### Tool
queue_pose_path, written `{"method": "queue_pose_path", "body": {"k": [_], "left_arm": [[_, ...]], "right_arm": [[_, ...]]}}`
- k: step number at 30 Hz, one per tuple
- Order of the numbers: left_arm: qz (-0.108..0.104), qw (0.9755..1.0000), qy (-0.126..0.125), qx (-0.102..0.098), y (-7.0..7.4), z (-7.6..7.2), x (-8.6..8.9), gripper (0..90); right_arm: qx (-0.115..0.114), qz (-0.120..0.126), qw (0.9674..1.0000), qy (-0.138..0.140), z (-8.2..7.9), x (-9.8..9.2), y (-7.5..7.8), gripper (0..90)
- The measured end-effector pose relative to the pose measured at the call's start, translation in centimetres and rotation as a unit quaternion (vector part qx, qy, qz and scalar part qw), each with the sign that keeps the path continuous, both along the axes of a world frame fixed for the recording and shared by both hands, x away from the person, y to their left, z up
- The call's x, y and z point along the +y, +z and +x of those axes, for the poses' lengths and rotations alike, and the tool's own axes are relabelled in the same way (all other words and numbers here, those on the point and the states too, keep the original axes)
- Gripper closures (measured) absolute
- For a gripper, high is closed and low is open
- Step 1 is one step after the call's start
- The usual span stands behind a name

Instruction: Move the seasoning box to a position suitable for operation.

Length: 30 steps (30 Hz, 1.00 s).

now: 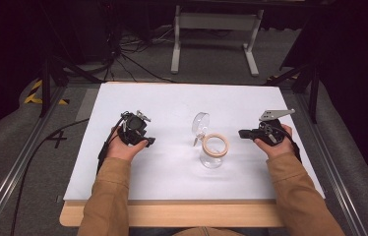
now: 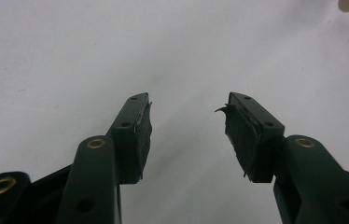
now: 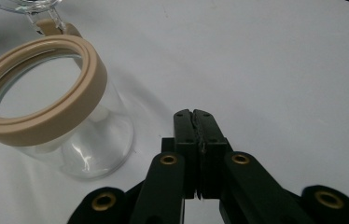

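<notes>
Two tan-sleeved forearms are seen entering from the near edge of a white table (image 1: 172, 172). The left gripper (image 1: 148, 142) is held in the left hand (image 1: 123, 147), its jaws spread wide apart with nothing between them. The right gripper (image 1: 242, 133) is held in the right hand (image 1: 275, 145), its jaws pressed together on nothing. Between the two, apart from both, a clear glass jar (image 1: 212, 151) is stood upright, its beige rim ring (image 3: 42, 88) exposed and its hinged glass lid (image 1: 200, 123) swung open behind it. Beyond the table, cables and a white stand are seen on grey carpet.
</notes>
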State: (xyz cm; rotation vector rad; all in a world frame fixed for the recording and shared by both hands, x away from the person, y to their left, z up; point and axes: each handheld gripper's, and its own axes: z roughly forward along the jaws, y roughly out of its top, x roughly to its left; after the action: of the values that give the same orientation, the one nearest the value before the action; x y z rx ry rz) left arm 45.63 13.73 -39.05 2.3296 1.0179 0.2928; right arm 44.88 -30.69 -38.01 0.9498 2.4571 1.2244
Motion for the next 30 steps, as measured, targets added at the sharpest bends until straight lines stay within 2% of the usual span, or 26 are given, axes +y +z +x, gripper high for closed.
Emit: {"method": "queue_pose_path", "body": {"k": [6,13,17,20,24,26,30], "left_arm": [[-0.045,0.9986,-0.015,-0.022,1.5,-1.0,-0.3,52.3],[-0.063,0.9973,-0.034,-0.018,3.3,-2.0,-0.8,50.9],[-0.068,0.9967,-0.037,-0.023,3.9,-2.4,-1.0,50.7],[-0.063,0.9968,-0.043,-0.024,4.2,-2.6,-1.3,50.6],[-0.059,0.9965,-0.052,-0.026,4.6,-2.9,-2.0,50.3],[-0.050,0.9972,-0.053,-0.018,4.6,-3.0,-2.2,50.5],[-0.045,0.9973,-0.055,-0.016,4.5,-3.1,-2.6,50.7]], "right_arm": [[0.000,-0.003,0.9999,0.012,-0.1,0.6,0.0,88.9],[0.002,-0.004,0.9996,0.028,-0.3,1.3,0.1,88.6],[0.005,-0.010,0.9993,0.036,-0.4,1.9,0.0,88.0],[0.007,-0.015,0.9991,0.040,-0.4,2.4,-0.4,88.0],[0.026,-0.015,0.9985,0.045,0.0,3.0,-1.5,88.8],[0.044,-0.016,0.9978,0.047,0.3,3.3,-2.5,88.9],[0.045,-0.022,0.9973,0.054,0.3,3.9,-2.9,88.9]]}}
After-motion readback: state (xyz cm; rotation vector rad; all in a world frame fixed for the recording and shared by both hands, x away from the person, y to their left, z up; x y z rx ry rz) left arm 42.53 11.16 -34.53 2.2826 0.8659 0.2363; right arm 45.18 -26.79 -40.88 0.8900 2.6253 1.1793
